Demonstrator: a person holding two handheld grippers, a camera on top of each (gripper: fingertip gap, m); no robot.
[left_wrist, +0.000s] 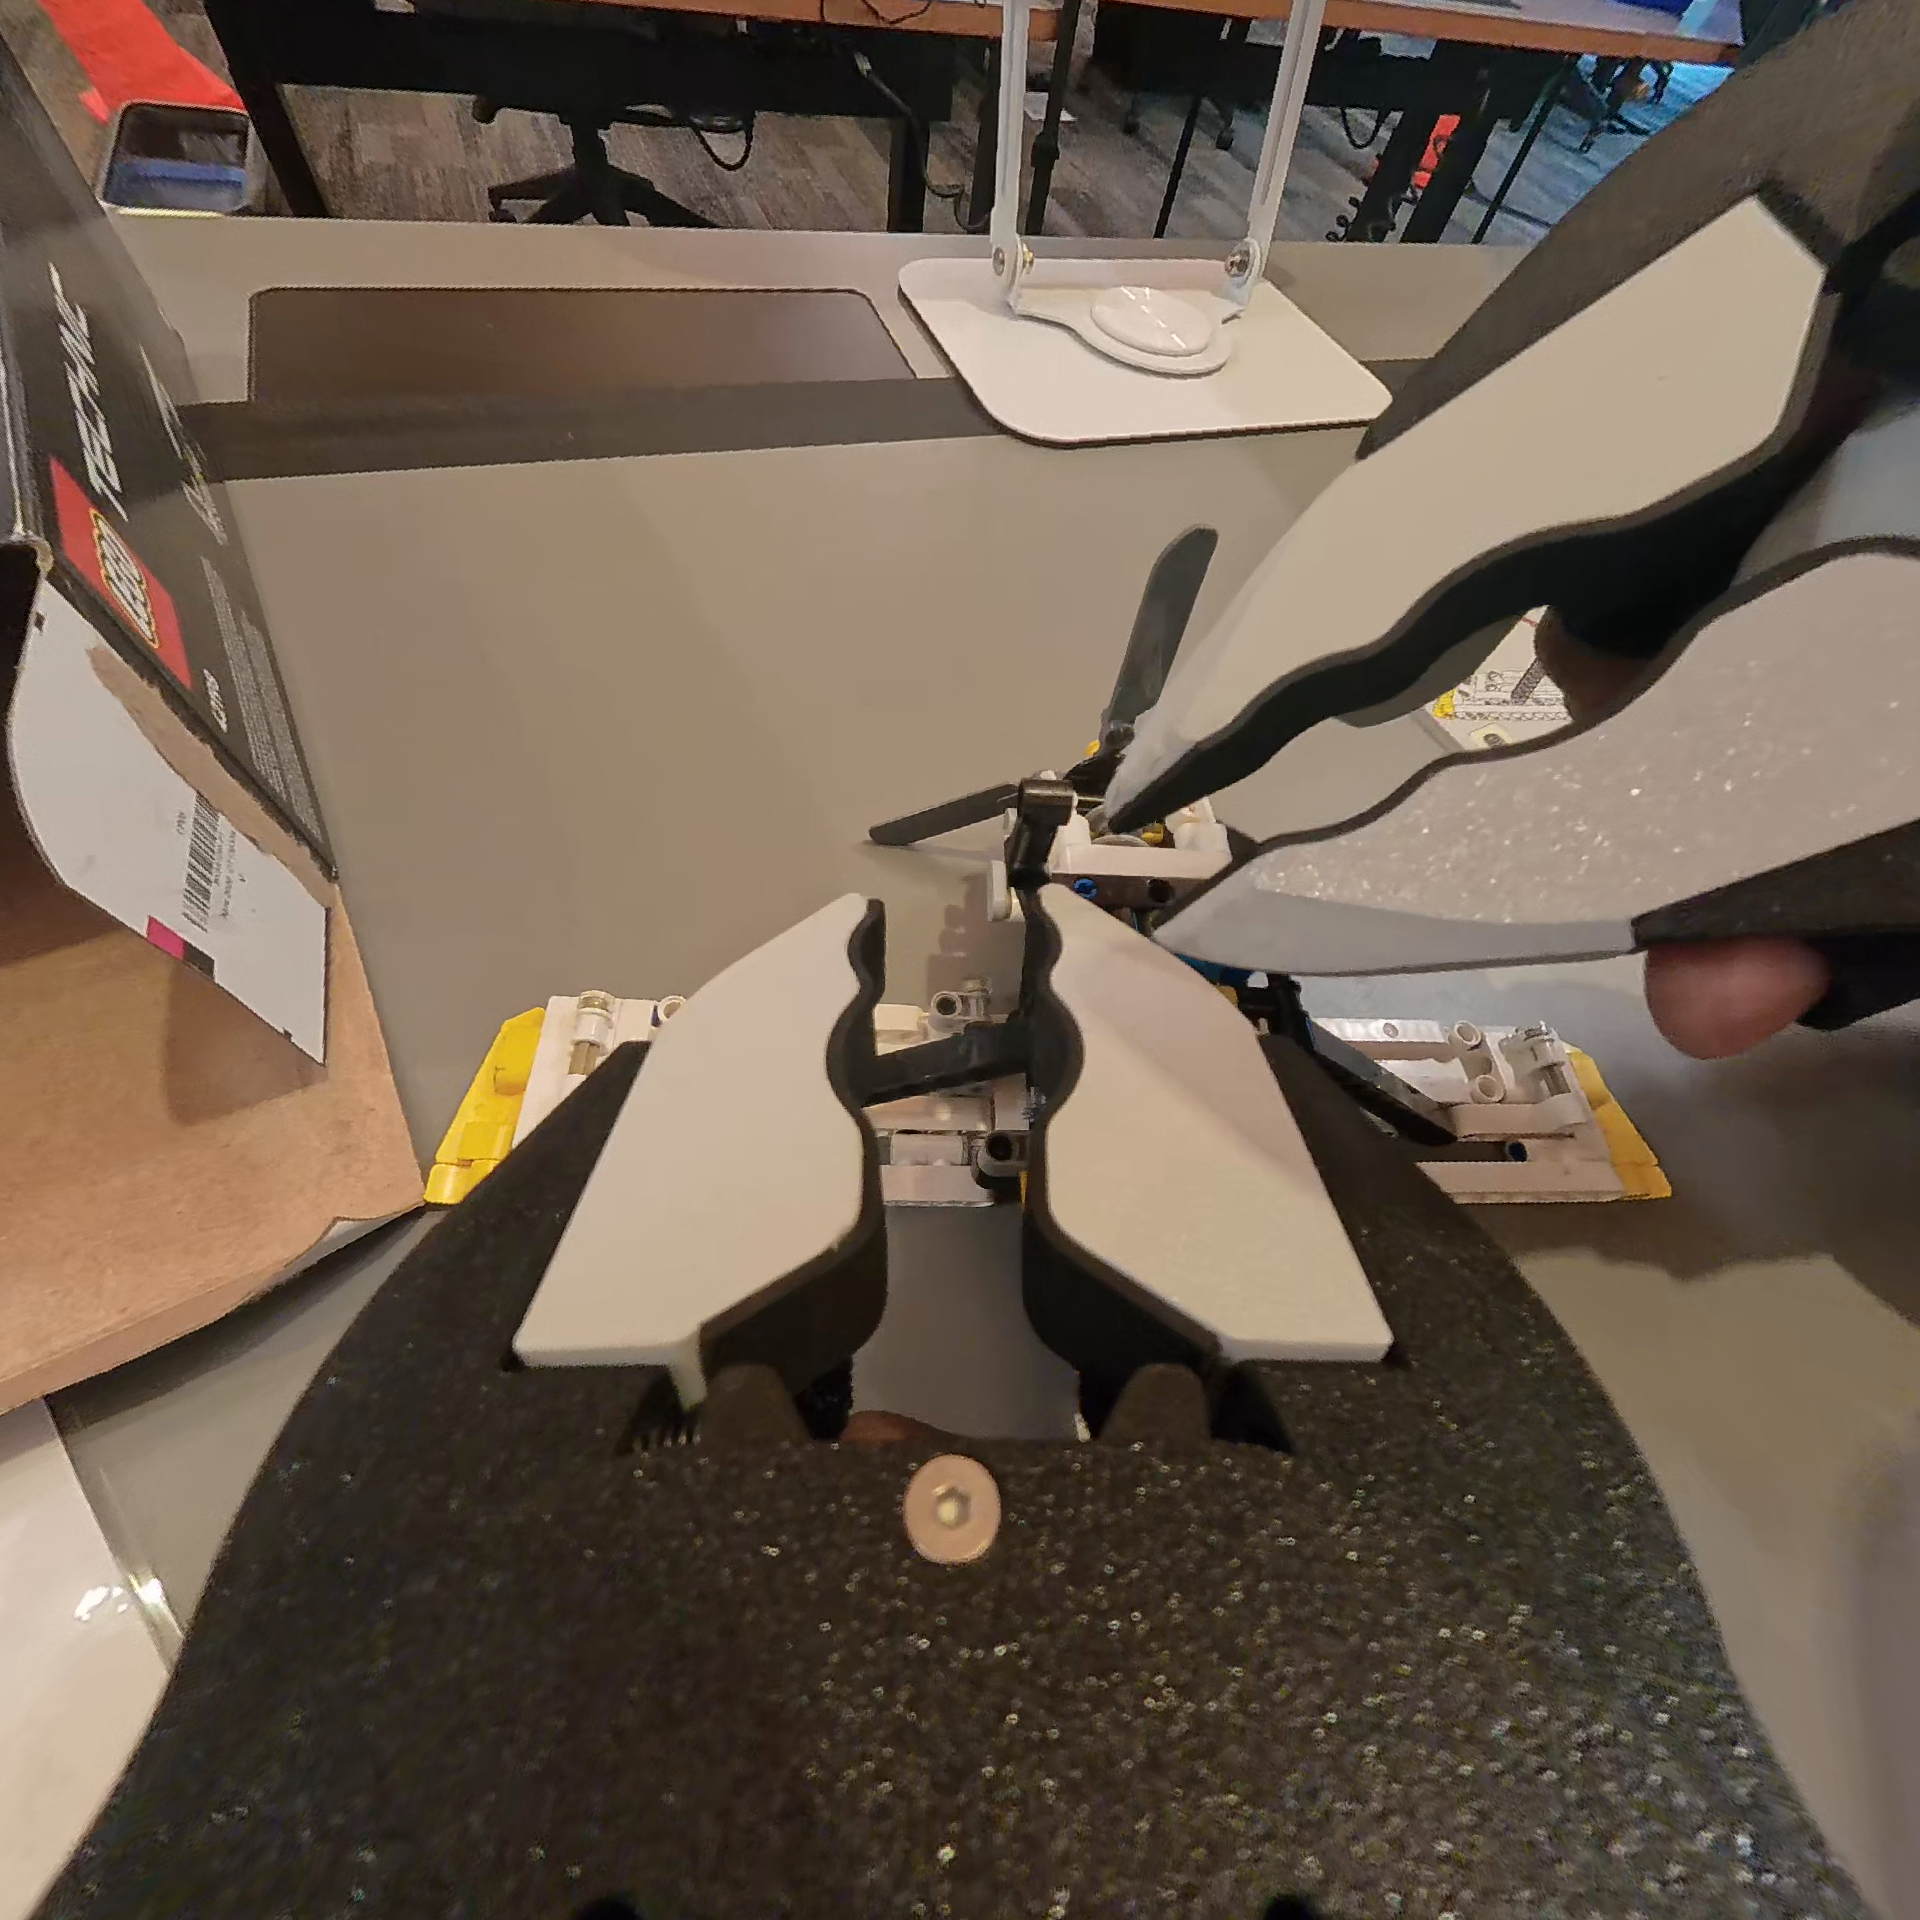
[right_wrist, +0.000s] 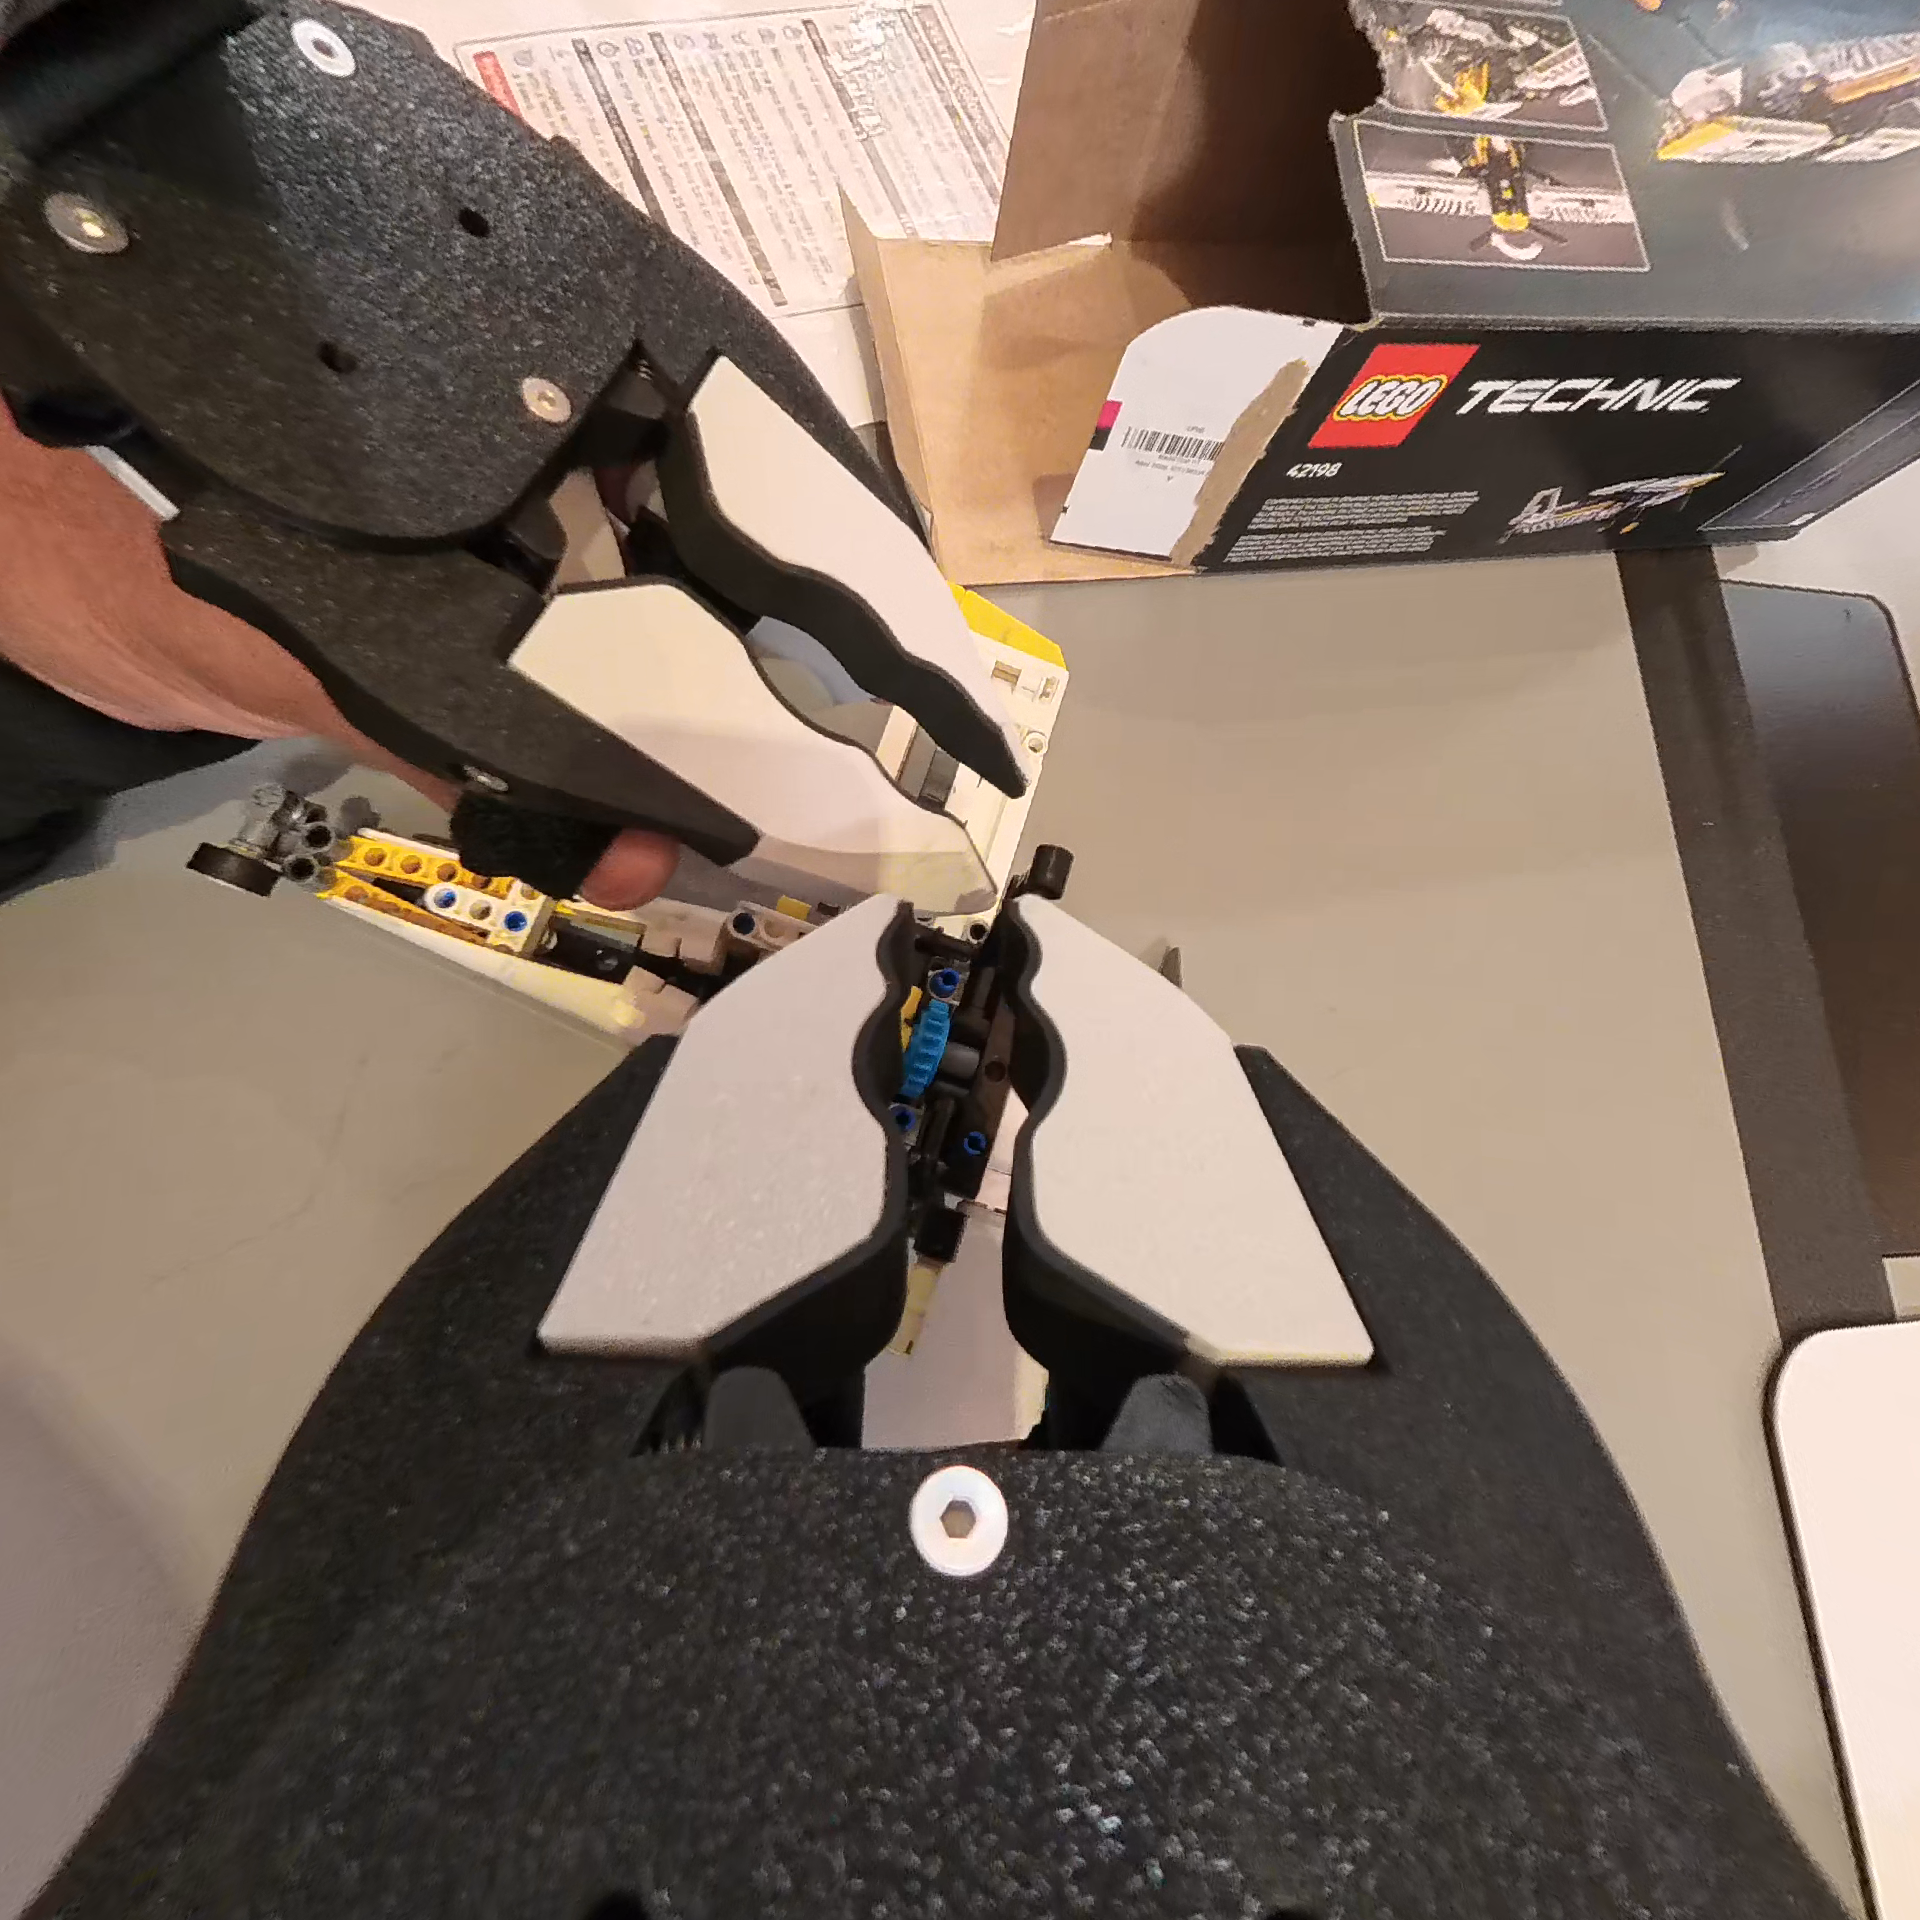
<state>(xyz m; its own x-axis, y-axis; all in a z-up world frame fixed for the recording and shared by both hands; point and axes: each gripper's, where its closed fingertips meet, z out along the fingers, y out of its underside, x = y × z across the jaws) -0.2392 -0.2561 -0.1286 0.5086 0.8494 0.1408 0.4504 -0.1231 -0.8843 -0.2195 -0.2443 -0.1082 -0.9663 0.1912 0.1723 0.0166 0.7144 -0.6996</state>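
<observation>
A toy brick aeroplane model (left_wrist: 1132, 862) in white, yellow and black lies on the grey counter (left_wrist: 623, 675). In the left wrist view its wings span left to right and its body runs away toward the far black propeller (left_wrist: 1153, 634). The left hand-held gripper (left_wrist: 961, 914) stands partly open over the near body; a black angled piece (left_wrist: 1029, 935) lies against its right finger, while the left finger stands clear. The right hand-held gripper (right_wrist: 956, 914) straddles the nose section with its blue gear (right_wrist: 925, 1039), jaws narrowly apart; whether the pads press cannot be told. An opened cardboard box (right_wrist: 1507, 436) sits at the counter's far side in the right wrist view.
</observation>
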